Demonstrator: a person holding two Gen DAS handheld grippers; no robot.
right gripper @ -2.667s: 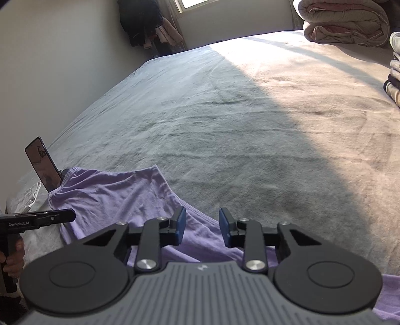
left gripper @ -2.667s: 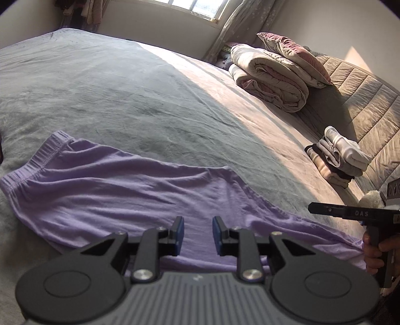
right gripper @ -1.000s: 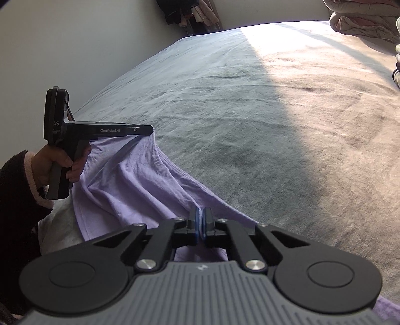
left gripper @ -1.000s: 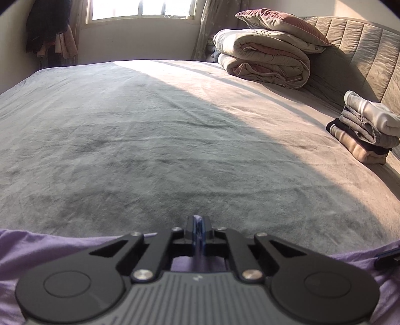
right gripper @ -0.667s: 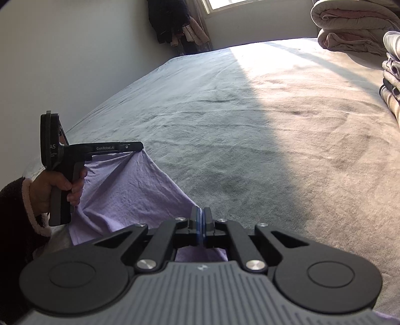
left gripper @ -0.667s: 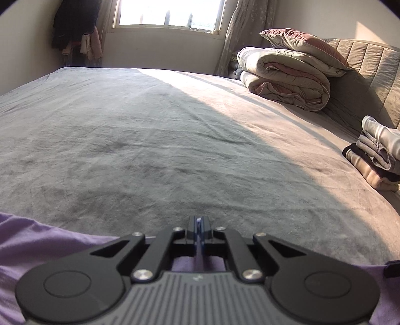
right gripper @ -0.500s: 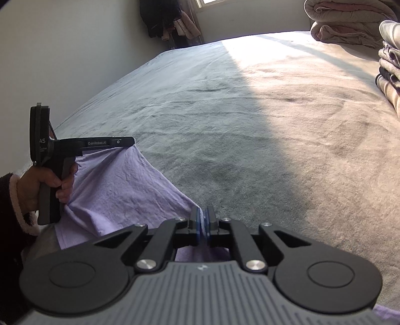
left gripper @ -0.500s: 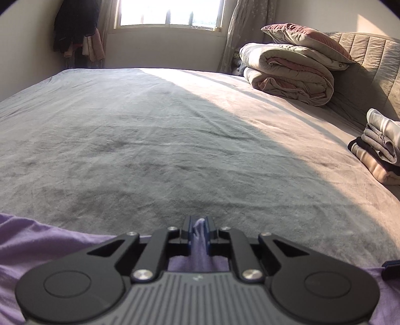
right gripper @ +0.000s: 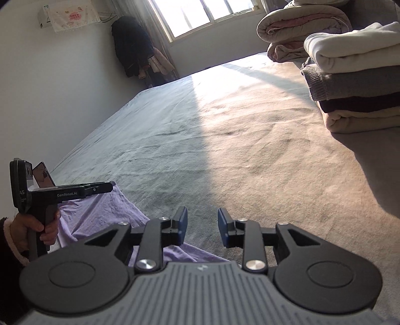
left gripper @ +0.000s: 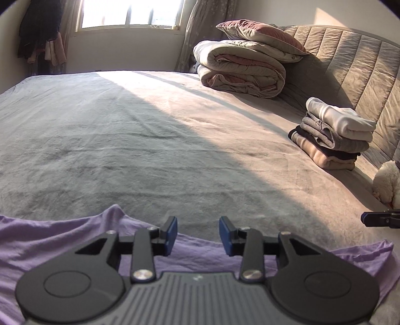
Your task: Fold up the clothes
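The purple garment (left gripper: 62, 240) is left flat on the bed (left gripper: 150, 150) just beneath both claws, left (left gripper: 198, 235) and right (right gripper: 200, 225), whose 2 empty jaws are opening, apparently releasing a fold.

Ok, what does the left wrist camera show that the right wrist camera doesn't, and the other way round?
Only the left wrist view: the quilted grey headboard, a maroon pillow and a white plush toy. Only the right wrist view: a hand holding the left gripper, a phone and a wall air conditioner. Both: the lilac garment, the grey bedspread, the folded clothes stack, the rolled duvet, the window.
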